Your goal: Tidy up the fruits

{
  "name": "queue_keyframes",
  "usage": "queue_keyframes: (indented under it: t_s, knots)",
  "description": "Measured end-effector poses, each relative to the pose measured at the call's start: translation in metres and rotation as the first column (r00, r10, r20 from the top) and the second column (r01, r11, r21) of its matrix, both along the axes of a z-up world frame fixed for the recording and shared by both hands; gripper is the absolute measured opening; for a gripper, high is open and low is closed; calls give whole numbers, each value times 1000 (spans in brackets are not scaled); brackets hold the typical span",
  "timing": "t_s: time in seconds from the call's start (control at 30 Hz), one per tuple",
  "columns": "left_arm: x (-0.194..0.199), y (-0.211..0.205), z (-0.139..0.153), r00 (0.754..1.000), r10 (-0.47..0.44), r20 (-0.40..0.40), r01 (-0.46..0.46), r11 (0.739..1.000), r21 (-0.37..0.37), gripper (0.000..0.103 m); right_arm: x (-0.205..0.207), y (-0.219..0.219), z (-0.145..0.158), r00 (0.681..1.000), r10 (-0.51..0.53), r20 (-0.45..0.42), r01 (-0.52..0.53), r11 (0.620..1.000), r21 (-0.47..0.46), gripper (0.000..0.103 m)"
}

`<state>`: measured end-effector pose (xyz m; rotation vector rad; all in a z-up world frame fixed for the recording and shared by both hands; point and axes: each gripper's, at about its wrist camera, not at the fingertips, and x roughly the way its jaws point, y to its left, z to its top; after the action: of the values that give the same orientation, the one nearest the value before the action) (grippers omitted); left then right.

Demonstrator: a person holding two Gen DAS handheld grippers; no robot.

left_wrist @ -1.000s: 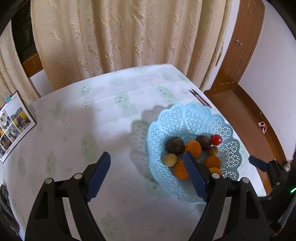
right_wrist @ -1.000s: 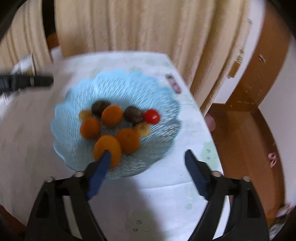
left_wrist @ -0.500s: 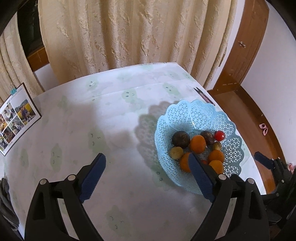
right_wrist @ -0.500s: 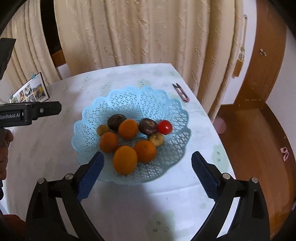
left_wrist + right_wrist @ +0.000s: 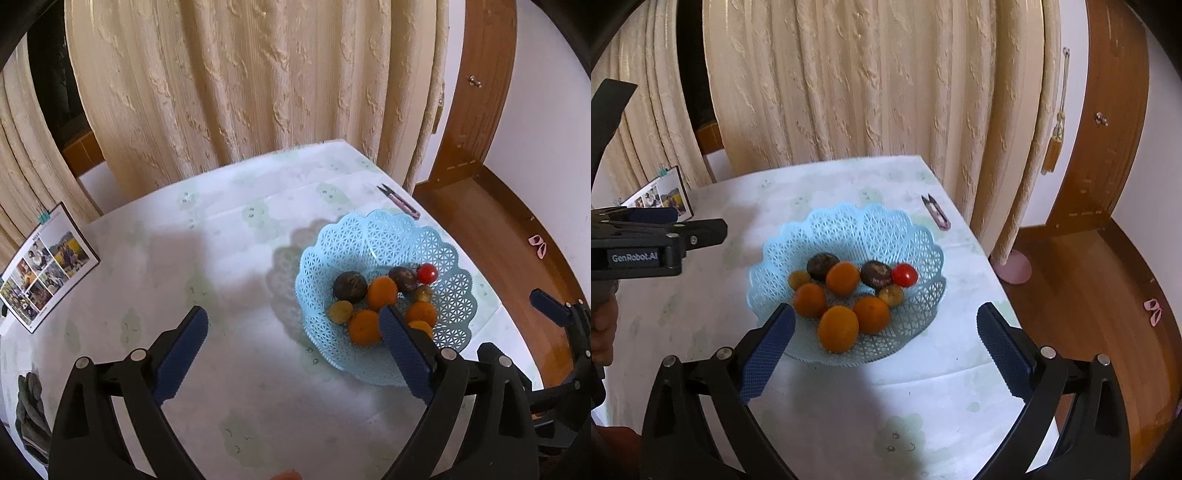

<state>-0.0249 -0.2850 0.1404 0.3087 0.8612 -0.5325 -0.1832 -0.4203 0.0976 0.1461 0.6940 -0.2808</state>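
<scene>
Looks near done: all fruit visible, i.e. oranges, dark passion fruits, a cherry tomato, sits inside blue lattice basket on tbl, w/ left gripper & right gripper both spread wide, gripping nothing, above tbl.

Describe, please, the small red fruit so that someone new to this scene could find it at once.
Start at the pale blue lattice basket on the white table. Among the fruit piled in it, look to the right end of the back row, beside a dark brown fruit. The red fruit is the only glossy red one; the others are orange, brown or yellowish.
</scene>
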Motion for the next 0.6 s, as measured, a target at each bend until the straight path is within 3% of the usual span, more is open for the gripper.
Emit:
queue_keyframes:
  t_s: [0.6]
  knots:
    - [-22, -8, 20, 999, -8, 51, 8, 1000, 0, 94, -1, 12, 10, 998, 27, 53, -26, 1000, -11, 100]
